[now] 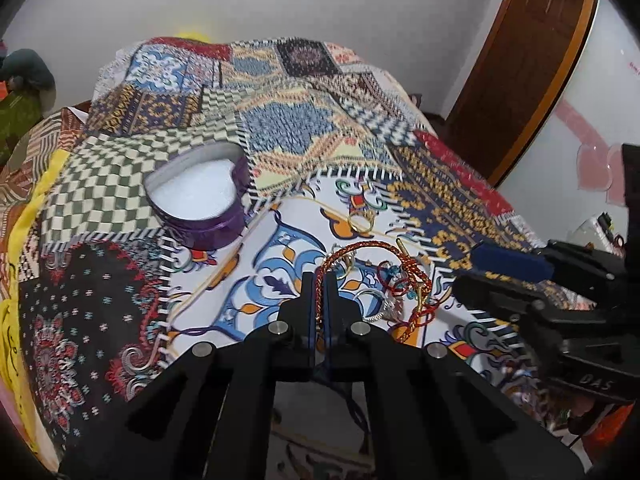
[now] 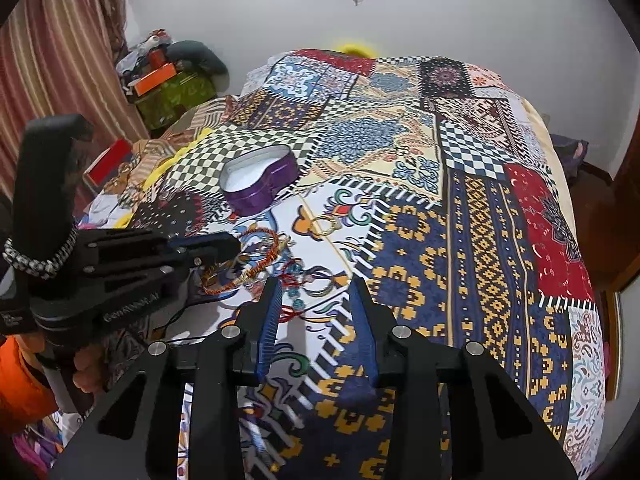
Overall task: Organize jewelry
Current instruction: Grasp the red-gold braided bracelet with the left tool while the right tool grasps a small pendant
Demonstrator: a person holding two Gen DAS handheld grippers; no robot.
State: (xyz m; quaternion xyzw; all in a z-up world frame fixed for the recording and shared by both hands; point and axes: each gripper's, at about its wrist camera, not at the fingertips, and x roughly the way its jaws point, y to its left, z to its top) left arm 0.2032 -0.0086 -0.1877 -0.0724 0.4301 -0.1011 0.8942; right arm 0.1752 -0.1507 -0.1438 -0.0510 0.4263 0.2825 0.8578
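Note:
A red-and-gold braided bracelet point(image 1: 362, 245) lies in a loop on the patchwork bedcover, and my left gripper point(image 1: 319, 280) is shut on its near strand. Beside the bracelet lies a tangle of small jewelry point(image 1: 394, 280), red thread pieces and rings. A gold ring point(image 1: 360, 221) lies alone farther back. The purple heart-shaped tin point(image 1: 200, 200), lidless with a white inside, sits to the back left. My right gripper point(image 2: 316, 296) hovers over the cover with its jaws apart and nothing between them, just right of the jewelry tangle point(image 2: 296, 276). The left gripper point(image 2: 232, 248), tin point(image 2: 260, 184) and ring point(image 2: 326, 226) also show there.
The patchwork cover point(image 2: 480, 240) spans the whole bed and drops off at the right edge. A wooden door point(image 1: 520, 60) stands to the right. Boxes and cloth clutter point(image 2: 168, 80) pile up at the back left. A hand with an orange sleeve point(image 2: 24, 380) holds the left gripper.

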